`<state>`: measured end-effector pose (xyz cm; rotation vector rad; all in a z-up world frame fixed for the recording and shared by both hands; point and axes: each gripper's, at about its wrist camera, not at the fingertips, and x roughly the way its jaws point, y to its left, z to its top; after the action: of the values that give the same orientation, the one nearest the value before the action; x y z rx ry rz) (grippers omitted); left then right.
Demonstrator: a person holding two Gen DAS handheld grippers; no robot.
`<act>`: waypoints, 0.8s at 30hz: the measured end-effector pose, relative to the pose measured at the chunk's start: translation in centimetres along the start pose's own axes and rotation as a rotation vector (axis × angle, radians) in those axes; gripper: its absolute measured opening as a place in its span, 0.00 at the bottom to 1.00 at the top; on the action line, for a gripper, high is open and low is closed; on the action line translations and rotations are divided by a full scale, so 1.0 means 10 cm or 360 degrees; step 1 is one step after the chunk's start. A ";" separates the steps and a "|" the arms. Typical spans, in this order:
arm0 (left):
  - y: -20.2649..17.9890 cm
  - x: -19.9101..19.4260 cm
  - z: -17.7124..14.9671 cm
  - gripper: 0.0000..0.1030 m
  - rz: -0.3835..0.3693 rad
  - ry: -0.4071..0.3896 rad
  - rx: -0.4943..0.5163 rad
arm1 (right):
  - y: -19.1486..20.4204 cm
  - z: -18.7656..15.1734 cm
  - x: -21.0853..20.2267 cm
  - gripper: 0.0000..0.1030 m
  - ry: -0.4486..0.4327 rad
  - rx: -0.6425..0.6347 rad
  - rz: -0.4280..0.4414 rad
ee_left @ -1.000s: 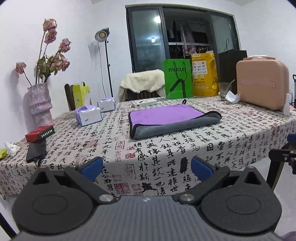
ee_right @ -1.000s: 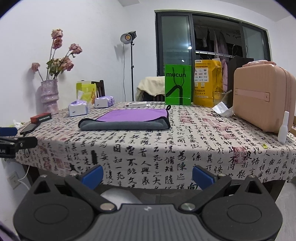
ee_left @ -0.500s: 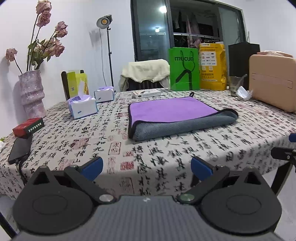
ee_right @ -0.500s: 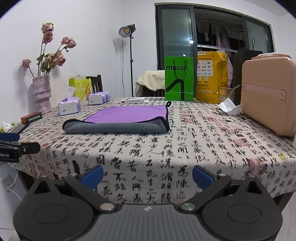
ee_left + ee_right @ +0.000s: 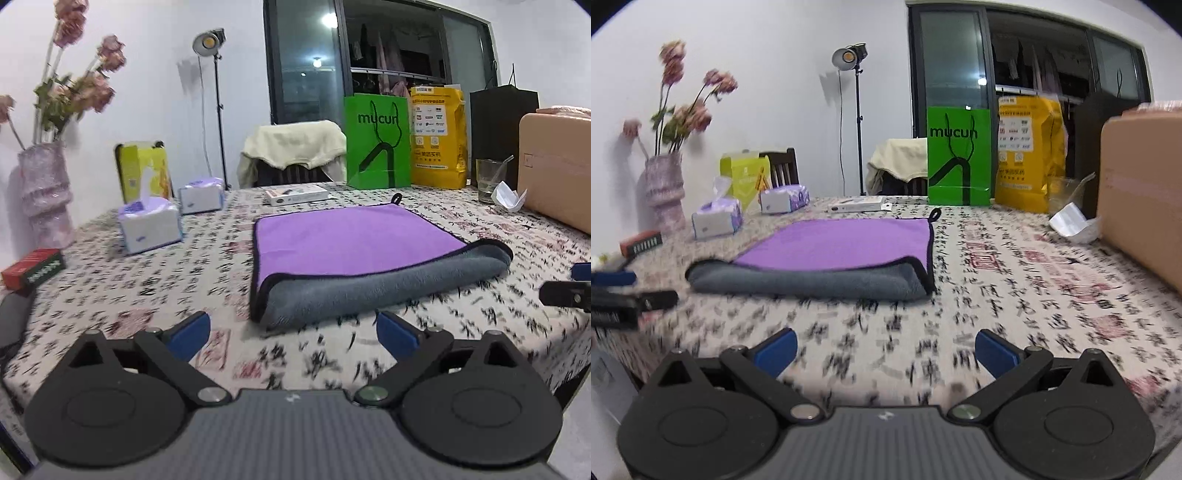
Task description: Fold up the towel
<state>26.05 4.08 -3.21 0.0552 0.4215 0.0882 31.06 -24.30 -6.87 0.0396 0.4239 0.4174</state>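
A: Where does the left gripper (image 5: 293, 330) sit?

B: Low over the near edge of the worktop (image 5: 110, 295), level and pointing across it, its blue fingertips (image 5: 188, 334) spread wide with nothing between them. The near left corner of the towel (image 5: 354, 254) lies just ahead, between the two tips and apart from both.

A: And the right gripper (image 5: 886, 350)?

B: Same attitude: low, level, aimed across the patterned cloth, blue pads (image 5: 775, 350) wide apart and empty. The towel's (image 5: 831, 258) right corner is a little further off from it, ahead and to the left.

A: How does the towel lie?

B: Flat near the middle of the worktop, folded over, purple face up, with the grey side showing along the rounded fold at the near edge. A small black loop sticks out at its far right corner.

A: Can each gripper see the other?

B: Yes. The right one's tip shows at the right edge of the left view (image 5: 569, 291), and the left one shows at the left edge of the right view (image 5: 628, 295), both hovering at the worktop's near edge, apart from the towel.
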 end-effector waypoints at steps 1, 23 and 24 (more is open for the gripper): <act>0.00 0.08 0.04 0.95 -0.0022 0.0033 0.0010 | -0.04 0.06 0.07 1.00 0.0006 0.0023 0.0020; 0.40 0.84 0.31 0.23 -0.0183 0.0325 -0.0296 | -0.34 0.57 1.11 0.24 0.0251 -0.0108 0.0185; 0.40 0.83 0.31 0.23 -0.0185 0.0323 -0.0287 | -0.34 0.56 1.12 0.21 0.0263 -0.0114 0.0188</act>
<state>34.62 8.76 -3.46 -0.1572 0.6166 0.0169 43.91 -22.64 -6.52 -0.0399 0.5711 0.5542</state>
